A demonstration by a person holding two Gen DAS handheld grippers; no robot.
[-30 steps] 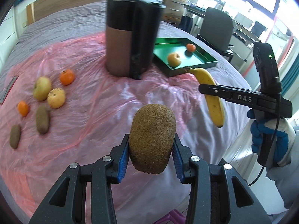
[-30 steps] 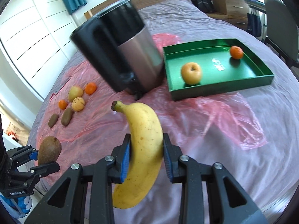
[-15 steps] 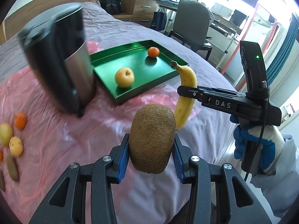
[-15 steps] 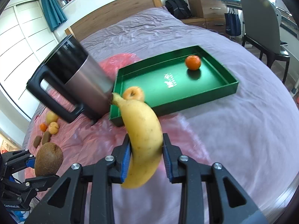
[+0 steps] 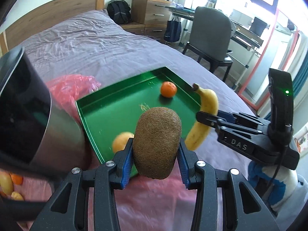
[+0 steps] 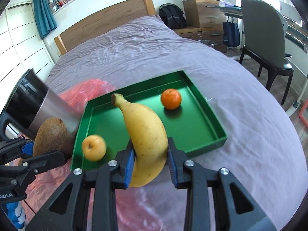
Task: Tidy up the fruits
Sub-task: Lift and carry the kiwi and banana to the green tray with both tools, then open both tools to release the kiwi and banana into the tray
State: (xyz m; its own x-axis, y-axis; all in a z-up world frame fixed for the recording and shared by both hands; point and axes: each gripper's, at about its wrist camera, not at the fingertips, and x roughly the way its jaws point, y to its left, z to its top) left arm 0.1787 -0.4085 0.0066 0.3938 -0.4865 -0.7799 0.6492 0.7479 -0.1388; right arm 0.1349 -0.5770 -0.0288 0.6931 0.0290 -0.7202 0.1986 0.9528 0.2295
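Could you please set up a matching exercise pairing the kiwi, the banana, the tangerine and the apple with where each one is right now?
Things:
1. kiwi
2. banana
3. tangerine
4. apple

Places:
A. lying in the green tray, toward its far side
B. clamped in the right gripper
C. lying in the green tray, at its near left corner
D. clamped in the left gripper

Pairs: 1-D, 2-B, 3-A, 4-C
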